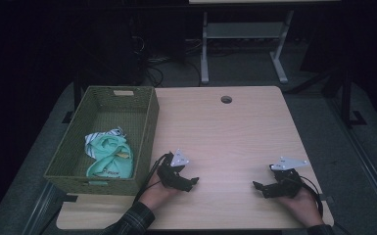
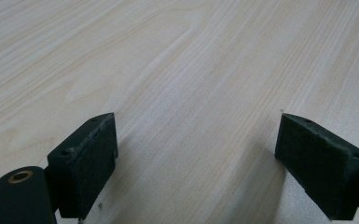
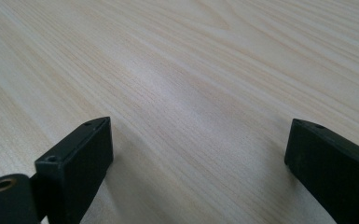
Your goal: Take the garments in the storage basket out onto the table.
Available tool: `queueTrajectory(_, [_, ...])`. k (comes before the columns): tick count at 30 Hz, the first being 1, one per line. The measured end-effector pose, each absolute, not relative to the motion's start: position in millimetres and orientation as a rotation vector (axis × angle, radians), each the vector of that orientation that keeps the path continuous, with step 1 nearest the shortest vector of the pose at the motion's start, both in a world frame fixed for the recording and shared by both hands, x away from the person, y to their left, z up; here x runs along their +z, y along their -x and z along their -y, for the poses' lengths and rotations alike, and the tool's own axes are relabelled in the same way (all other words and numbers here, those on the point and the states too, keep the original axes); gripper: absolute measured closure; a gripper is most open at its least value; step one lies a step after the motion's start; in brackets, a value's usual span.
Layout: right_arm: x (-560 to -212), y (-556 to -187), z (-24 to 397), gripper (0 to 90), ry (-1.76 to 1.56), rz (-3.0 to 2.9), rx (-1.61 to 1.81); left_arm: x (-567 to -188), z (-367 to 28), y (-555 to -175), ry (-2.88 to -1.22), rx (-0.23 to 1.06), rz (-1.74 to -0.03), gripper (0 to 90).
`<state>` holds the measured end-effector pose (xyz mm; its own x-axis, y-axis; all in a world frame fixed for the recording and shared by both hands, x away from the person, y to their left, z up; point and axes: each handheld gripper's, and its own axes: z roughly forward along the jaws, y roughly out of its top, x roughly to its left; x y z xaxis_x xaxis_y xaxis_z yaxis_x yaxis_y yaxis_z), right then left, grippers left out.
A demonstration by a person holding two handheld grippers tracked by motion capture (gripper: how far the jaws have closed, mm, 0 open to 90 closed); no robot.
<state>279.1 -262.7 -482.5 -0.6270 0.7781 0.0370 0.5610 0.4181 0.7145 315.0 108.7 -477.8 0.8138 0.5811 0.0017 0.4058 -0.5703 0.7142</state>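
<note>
Two hands rest on the near part of a light wooden table point(image 1: 225, 132), each holding a black gripper. My left gripper point(image 1: 192, 183) lies low over the wood near the basket's front corner, pointing right. Its jaws stand wide apart over bare tabletop point(image 2: 196, 116), with nothing between them. My right gripper point(image 1: 257, 187) sits toward the table's right front, pointing left. It is open too, with only wood grain point(image 3: 200, 126) between its black pads point(image 3: 81, 163).
A green woven basket point(image 1: 147, 122) stands on the table's left edge and holds a mint-green cloth point(image 1: 110, 155) with a striped piece. A round cable hole point(image 1: 226, 99) is at the table's far side. A white desk frame point(image 1: 245, 34) stands behind on the dark floor.
</note>
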Motion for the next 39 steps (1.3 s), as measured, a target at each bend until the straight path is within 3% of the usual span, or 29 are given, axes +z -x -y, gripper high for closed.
queueTrajectory(39, [-482.5,-278.9,262.4,7.1,-1.169,-2.377,1.026,-462.2,-103.1,-326.1,-2.36,0.268,-0.716,12.7])
